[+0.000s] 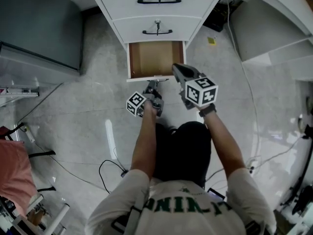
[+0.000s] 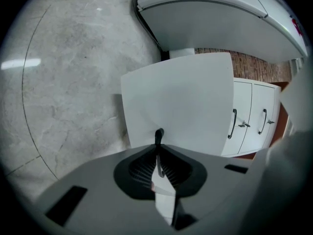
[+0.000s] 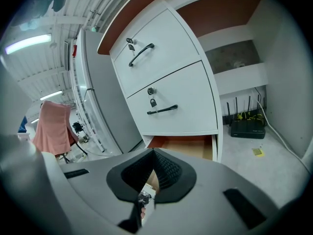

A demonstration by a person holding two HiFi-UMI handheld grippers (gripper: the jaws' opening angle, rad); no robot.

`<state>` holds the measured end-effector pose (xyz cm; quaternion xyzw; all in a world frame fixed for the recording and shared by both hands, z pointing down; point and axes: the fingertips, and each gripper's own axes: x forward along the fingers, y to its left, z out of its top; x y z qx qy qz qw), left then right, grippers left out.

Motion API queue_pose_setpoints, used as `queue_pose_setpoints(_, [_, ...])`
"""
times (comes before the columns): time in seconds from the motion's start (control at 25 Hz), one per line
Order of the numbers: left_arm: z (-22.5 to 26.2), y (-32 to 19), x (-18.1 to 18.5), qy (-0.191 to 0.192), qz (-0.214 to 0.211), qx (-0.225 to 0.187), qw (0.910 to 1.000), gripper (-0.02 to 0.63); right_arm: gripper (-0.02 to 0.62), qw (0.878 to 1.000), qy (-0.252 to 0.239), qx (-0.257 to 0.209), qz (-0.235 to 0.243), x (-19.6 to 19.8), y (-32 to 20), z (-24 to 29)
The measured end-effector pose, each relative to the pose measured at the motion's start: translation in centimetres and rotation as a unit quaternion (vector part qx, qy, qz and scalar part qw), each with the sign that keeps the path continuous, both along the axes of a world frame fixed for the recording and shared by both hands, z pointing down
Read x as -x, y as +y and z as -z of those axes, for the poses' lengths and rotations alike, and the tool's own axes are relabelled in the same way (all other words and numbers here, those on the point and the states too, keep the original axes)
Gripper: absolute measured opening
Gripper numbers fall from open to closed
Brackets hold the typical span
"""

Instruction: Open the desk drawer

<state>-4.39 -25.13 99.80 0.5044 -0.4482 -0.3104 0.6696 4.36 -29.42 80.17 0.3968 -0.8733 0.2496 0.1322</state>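
An office workroom: white locking desk drawers [image 3: 161, 77], a router [image 3: 248, 128], cables [image 1: 110, 160] trailing across the polished floor [image 1: 73, 116].

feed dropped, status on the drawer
Left gripper shut on drawer handle. Right gripper shut, empty. Bottom drawer open. Nothing blocking.

The drawer [image 1: 155, 58] is the lowest of 3 in a white cabinet [image 1: 122, 13] at the far middle of the scene. It stands pulled out toward the near side, level, showing a brown wooden inside between white walls. Its flat white front carries 1 slim black handle [image 2: 159, 135].
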Motion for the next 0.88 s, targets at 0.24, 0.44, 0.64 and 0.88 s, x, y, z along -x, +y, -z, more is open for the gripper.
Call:
queue_pose_setpoints(0.24, [0.3, 0.2, 0.0, -0.032, -0.034, -0.004, 0.9989, 0.023, 0.002, 1.000, 0.004, -0.007, -0.004, -0.5, 0.7, 1.0])
queue_pose_setpoints(0.44, [0.5, 1.9, 0.8, -0.064, -0.052, 0.005, 0.9966, 0.021, 0.002, 1.000, 0.009, -0.007, -0.013, -1.6, 2.0, 1.8])
queue_pose_setpoints(0.64, [2.9, 4.7, 2.2, -0.119, -0.088, -0.001, 0.9890, 0.021, 0.002, 1.000, 0.012, -0.005, -0.026, -2.1, 3.9, 3.7])
queue_pose_setpoints(0.88, [13.3, 6.1, 5.0, -0.232, -0.137, -0.041, 0.9622, 0.021, 0.002, 0.999, 0.024, 0.011, -0.043, -2.2, 6.4, 9.1])
